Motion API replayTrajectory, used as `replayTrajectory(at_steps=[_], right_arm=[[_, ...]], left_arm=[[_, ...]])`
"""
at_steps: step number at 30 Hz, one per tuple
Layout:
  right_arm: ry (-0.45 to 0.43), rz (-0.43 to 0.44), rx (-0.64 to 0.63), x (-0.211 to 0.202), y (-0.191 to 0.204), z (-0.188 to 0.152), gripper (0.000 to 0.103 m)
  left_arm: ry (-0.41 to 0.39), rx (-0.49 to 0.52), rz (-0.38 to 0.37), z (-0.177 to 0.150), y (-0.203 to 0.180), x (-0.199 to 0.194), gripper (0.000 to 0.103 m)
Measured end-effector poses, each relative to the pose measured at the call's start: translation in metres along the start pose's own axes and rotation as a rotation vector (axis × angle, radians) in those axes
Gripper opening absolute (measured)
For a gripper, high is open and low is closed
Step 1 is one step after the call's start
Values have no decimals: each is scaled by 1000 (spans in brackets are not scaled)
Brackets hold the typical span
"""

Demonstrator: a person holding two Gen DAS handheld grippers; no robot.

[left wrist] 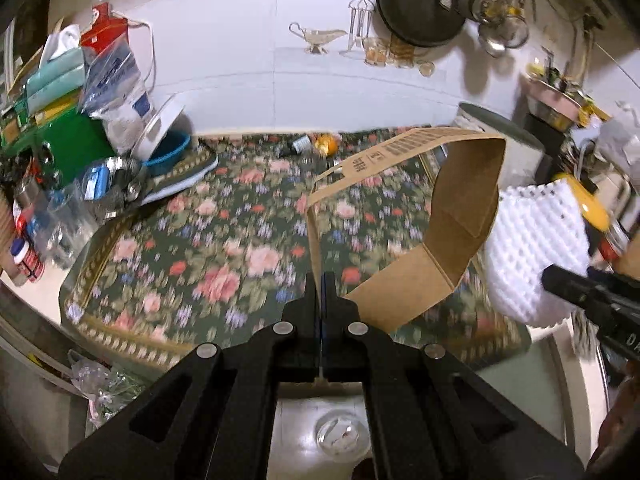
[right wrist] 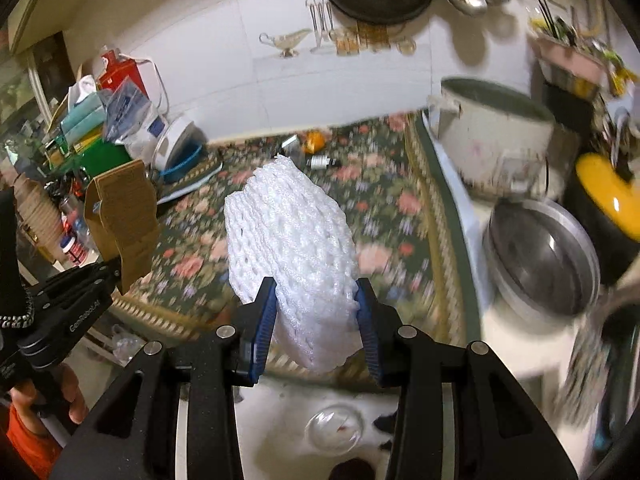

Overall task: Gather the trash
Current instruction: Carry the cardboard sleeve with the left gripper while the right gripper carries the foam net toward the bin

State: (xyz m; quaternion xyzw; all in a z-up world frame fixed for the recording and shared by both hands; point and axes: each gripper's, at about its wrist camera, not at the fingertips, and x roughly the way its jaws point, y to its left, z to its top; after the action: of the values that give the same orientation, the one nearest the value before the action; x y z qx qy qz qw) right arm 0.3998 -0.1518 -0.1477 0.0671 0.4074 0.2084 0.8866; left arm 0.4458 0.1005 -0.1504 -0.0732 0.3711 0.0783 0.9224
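— Overhead, both pieces of trash hang clear of the floral-clothed desk (left wrist: 208, 256). Why so high?

— Likely for carrying to a bin, which neither view shows. The left hand-held gripper (left wrist: 319, 280) pinches the thin edge of a flattened cardboard sleeve (left wrist: 448, 216), jaws nearly closed because the card is so slim.

— And the other?

— The right hand-held gripper (right wrist: 318, 308) stands wider, squeezing white foam netting (right wrist: 296, 240) by its lower end. A small bottle (right wrist: 320, 161) and orange scrap (right wrist: 314, 140) lie by the wall.
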Motion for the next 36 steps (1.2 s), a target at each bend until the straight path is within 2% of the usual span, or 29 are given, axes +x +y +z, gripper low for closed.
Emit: replayTrajectory(at_steps=[8,16,24,31,36], right_arm=[[72,-37,66,-15,47,-67,36],[157,-81,65,-19,57,-112,36],[256,-112,59,21,29,-163,36],[346,-106,31,94,-17,-225,36],[431,-109,35,161,-51,-283,37]], left_arm=[[91,50,-33,-76,31,-34,0],[220,54,-66,-136,36,-29,0],[346,35,-61,-211,21,25,0],[399,-46,-14,-288,10,96,0],[432,-87,5,-344,6,151,0]])
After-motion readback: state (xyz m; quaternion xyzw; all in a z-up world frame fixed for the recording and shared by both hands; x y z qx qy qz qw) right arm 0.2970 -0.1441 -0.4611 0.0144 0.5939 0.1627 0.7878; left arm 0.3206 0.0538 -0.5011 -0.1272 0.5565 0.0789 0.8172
